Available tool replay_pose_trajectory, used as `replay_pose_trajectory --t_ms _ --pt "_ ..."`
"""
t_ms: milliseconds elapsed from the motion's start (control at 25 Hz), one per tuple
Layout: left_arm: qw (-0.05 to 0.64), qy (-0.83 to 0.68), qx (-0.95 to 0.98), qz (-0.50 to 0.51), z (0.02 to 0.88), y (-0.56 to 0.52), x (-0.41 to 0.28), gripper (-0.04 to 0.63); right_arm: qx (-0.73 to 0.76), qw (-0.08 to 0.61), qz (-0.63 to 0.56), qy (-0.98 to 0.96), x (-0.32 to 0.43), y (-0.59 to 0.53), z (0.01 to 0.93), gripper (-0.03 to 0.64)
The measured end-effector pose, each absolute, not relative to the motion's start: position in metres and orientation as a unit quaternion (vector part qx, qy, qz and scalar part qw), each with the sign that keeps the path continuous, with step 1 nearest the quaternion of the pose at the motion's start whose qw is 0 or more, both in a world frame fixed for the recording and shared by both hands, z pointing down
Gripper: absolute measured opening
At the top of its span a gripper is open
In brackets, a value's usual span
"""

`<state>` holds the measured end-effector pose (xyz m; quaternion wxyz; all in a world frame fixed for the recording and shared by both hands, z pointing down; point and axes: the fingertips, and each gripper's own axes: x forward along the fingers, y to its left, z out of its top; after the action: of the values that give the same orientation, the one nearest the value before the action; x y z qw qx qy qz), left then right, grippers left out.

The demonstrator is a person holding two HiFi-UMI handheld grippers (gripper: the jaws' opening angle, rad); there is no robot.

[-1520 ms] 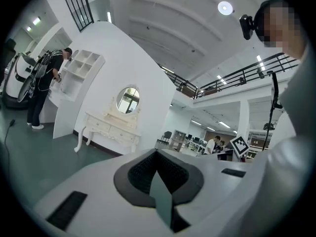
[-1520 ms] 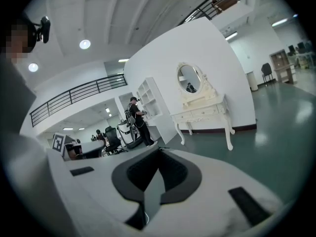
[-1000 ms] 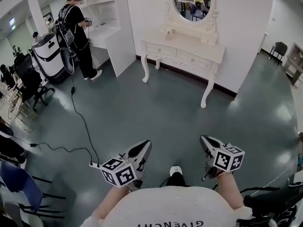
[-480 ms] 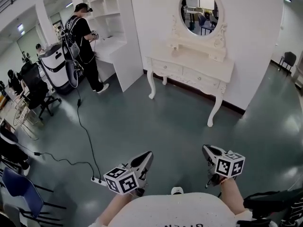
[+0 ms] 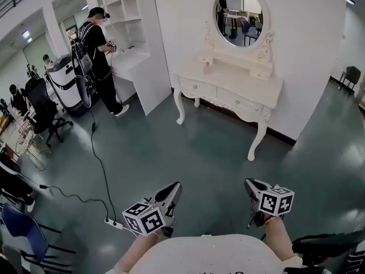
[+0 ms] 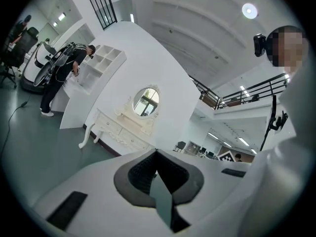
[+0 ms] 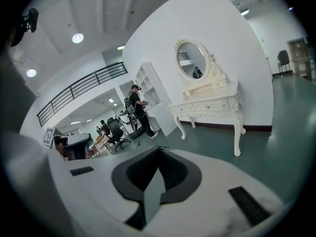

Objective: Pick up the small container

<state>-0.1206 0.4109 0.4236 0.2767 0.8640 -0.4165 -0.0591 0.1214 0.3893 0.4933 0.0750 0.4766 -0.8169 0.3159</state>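
At the far left edge, a blue chair (image 5: 20, 224) stands low down and a black office chair (image 5: 40, 104) stands farther back. Next to that is a big white machine (image 5: 65, 84). A person in black (image 5: 98, 50) stands just beside it, facing a white shelf unit (image 5: 140, 39). A black cable (image 5: 97, 153) runs from there across the green floor (image 5: 194, 153) to a power strip (image 5: 114, 224).

The left gripper (image 5: 175, 186) is near that strip, low in the head view. Its two jaws are pressed together and there is nothing between them. Its marker cube (image 5: 144, 218) sits close to the person's arm.

In the middle, against the wall, stands a cream dressing table (image 5: 239, 79) with curly legs and an oval mirror (image 5: 238, 16) on top. It is well apart from both grippers. The small container cannot be made out in any view.

The right gripper (image 5: 249, 182) is held low as well, with its cube (image 5: 276, 201) behind it. Its jaws are closed tight and hold nothing. Far off at the right edge stands a dark chair (image 5: 352, 76).
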Motion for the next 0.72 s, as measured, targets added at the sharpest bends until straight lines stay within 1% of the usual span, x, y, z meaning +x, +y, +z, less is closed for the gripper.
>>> replay_pose_trajectory --t_ms 120,240,400,560,720 --pt "0.266 -0.421 0.864 -0.073 0.418 0.404 -0.11 0.002 0.479 0.067 0.32 -0.815 0.137 0.38 0.493 0.005" --pt "0.264 -0.422 0.865 -0.061 0.42 0.404 -0.103 0.002 0.476 0.053 0.323 -0.817 0.143 0.377 0.49 0.005" --pt "0.268 -0.43 0.86 -0.063 0.415 0.4 -0.096 0.002 0.474 0.056 0.326 -0.816 0.154 0.376 0.496 0.005" --pt "0.258 -0.444 0.855 -0.075 0.403 0.395 -0.093 0.002 0.461 0.046 0.34 -0.818 0.15 0.376 0.499 0.005" --pt "0.262 -0.442 0.853 -0.09 0.395 0.387 -0.08 0.002 0.447 0.05 0.325 -0.832 0.149 0.374 0.492 0.005"
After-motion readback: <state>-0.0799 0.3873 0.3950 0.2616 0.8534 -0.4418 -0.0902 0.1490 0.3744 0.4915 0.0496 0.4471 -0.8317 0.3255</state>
